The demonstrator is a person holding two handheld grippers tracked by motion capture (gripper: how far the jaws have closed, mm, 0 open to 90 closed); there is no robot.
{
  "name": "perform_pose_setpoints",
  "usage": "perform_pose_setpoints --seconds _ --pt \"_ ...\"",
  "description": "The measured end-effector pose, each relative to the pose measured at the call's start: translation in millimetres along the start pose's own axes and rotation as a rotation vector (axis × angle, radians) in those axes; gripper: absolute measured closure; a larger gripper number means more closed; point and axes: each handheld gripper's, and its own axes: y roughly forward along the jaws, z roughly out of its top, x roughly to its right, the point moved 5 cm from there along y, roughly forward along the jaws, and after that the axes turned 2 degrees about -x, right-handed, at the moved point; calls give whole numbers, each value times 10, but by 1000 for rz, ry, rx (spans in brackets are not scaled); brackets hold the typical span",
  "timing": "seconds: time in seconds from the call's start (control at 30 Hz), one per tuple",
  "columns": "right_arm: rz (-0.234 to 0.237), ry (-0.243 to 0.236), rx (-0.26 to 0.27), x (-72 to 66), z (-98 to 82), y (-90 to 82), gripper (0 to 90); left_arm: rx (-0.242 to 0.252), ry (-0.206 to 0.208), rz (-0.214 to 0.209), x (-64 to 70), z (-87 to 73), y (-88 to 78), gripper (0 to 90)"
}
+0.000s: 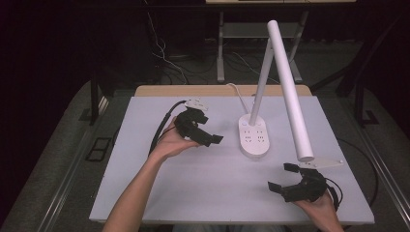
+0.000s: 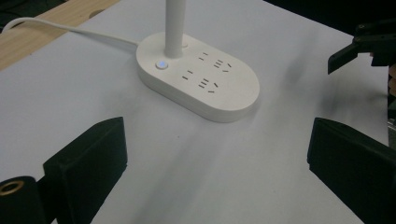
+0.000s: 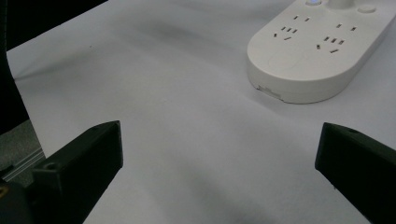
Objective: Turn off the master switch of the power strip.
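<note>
Desk lamp point(image 1: 286, 82) with an oval socket base point(image 1: 254, 136) stands mid-table on the white tabletop point(image 1: 203, 188), its white cord point(image 2: 70, 31) trailing toward the far edge. Left gripper point(image 1: 208, 135), just left of the base, and right gripper point(image 1: 285, 176), nearer the person, both hover with jaws spread wide, holding nothing.

White desk lamp point(image 1: 270, 96) stands between two parted hand-held grippers.

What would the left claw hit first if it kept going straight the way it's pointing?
Probably the white lamp base with its sockets: it lies just ahead between the open left claw jaws, with bare table before it. Depth is uncertain.
</note>
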Motion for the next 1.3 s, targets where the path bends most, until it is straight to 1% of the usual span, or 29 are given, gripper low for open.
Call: perform_pose_setpoints --seconds 0.13,0.33,0.6,0.63,0.87,0.93,1.0,1.03,1.07,1.2,1.23,1.27,1.3 --pt "0 -2 1 -2 1 1 2 -6 -12 -4 -27 36 61 40" --pt "-1 -1 0 0 -1 -2 2 -27 -7 -5 -66 87 180 42" --pt "-3 2 2 4 -1 -7 2 -34 -20 -6 -120 164 281 48" --pt "-2 1 2 4 -1 -8 2 -42 -17 -5 -132 174 288 49" --pt "-1 1 3 5 -2 -11 2 -30 -28 7 -192 290 351 62" --pt "-1 -1 4 10 -2 -10 2 -32 -26 6 -209 317 366 71" --pt "-1 0 3 8 -3 -11 2 -29 -34 10 -224 343 391 74" --pt "-1 -1 2 8 -4 -11 2 -34 -29 12 -242 356 403 78" --pt "0 0 1 8 -5 -10 2 -25 -39 15 -247 371 423 85" --pt "0 0 0 7 -5 -11 2 -38 -34 21 -303 401 472 109" --pt "-1 -2 1 8 -5 -11 2 -35 -44 21 -310 408 490 114" --pt "0 1 0 8 -5 -14 2 -37 -46 21 -322 413 504 123" --pt "0 1 0 8 -5 -14 2 -28 -60 25 -327 421 527 123"
